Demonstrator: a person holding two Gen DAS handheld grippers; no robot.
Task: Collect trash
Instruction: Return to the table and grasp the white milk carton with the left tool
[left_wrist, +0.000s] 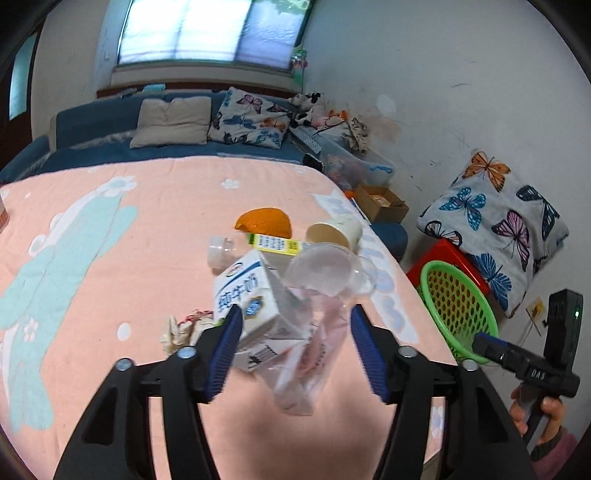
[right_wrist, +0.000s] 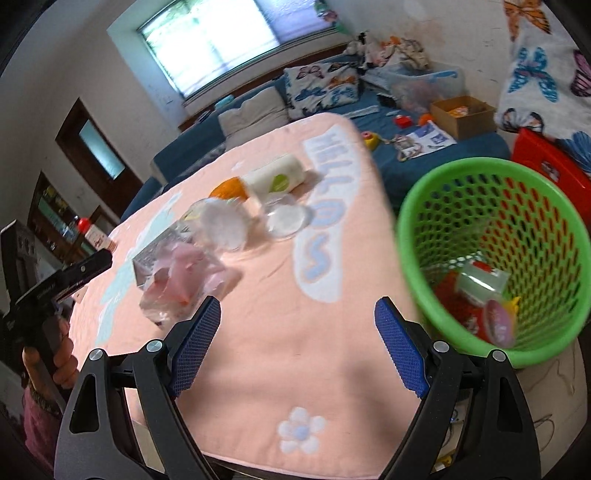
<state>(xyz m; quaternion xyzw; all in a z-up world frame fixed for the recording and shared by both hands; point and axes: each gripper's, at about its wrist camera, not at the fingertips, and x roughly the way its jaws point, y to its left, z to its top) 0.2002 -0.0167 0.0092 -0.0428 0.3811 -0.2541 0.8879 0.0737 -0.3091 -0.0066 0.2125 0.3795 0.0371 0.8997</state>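
Both pairs of blue-padded fingers stand apart with nothing pressed between them. Seen from the left gripper (left_wrist: 295, 354), a milk carton (left_wrist: 247, 306) and a crumpled clear plastic bag (left_wrist: 314, 332) lie between its spread pads, and no pad visibly presses on either. Behind them sit a clear plastic cup (left_wrist: 321, 273), a paper cup (left_wrist: 336, 230) on its side, an orange peel (left_wrist: 264, 221) and a small clear lid (left_wrist: 219, 251), all on the pink blanket (left_wrist: 110, 258). The right gripper (right_wrist: 299, 347) hovers wide open over bare blanket near its edge. Just beside it, off the blanket's edge, a green mesh basket (right_wrist: 461, 173) already holds a few wrappers (right_wrist: 480, 288). A red stool (right_wrist: 546, 158) stands behind the basket.
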